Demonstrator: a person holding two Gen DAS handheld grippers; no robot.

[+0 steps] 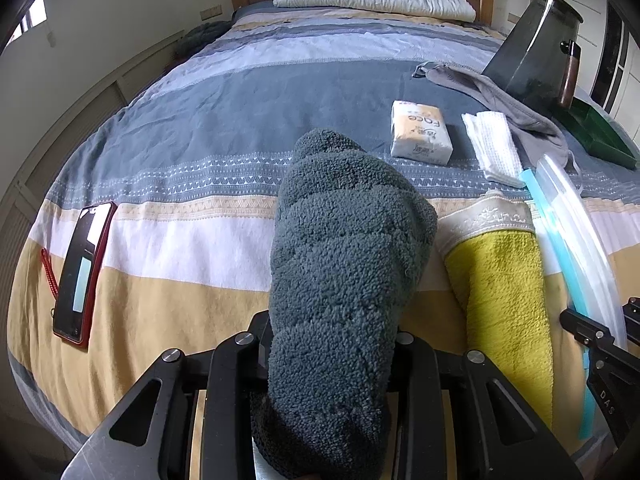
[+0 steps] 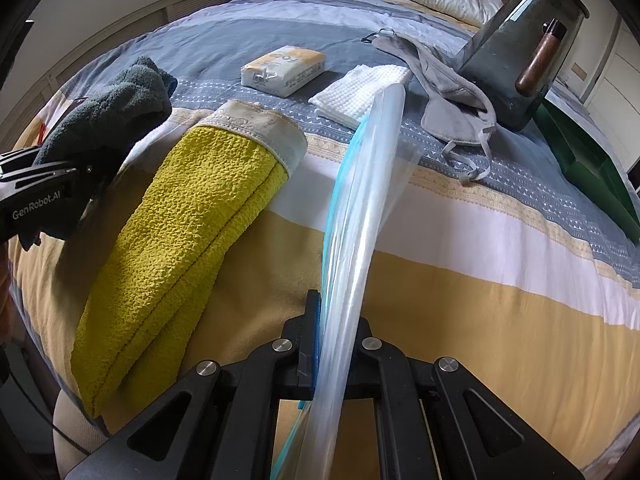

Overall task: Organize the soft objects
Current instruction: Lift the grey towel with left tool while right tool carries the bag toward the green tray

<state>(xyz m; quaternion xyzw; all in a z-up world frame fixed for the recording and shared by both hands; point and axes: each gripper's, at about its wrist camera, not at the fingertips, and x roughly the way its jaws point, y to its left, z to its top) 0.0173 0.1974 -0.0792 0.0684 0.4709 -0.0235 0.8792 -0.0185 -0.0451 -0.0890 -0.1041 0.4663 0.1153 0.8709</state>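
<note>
At the far left of the striped cotton bedspread (image 1: 192, 128), banded in grey-blue, white and mustard yellow, a flat red-cased phone (image 1: 84, 272) with a glossy dark screen lies face up beside a coiled red cord. To its right, the black left gripper (image 1: 332, 344) is clamped on a dark teal, nubbly fleece cloth (image 1: 344, 248), bunched into a thick, lumpy roll that sticks up and forward from between the jaws; seen from the right wrist camera, the same cloth (image 2: 112, 108) is held clear above the bed. Just beside it lies a folded mustard-yellow terry towel (image 2: 188, 216), coarse-looped, long and rectangular, with a pale cream embroidered band at its far end. Next comes a clear plastic zip bag with a light blue seal strip (image 2: 356, 216), smooth and shiny, standing edge-on; the right gripper (image 2: 334, 348) has its jaws closed on the bag's near edge. Beyond, a soft rectangular tissue pack in white and orange wrapping (image 2: 284, 68) rests on the grey-blue band, near a folded white waffle-weave cloth (image 2: 356, 92). Farther right, a limp grey fabric piece with thin ties (image 2: 448, 92) drapes against a dark, tapered glass jug with a brown wooden handle (image 2: 516, 52), and a dark green flat box (image 2: 588, 160) lies at the edge.
</note>
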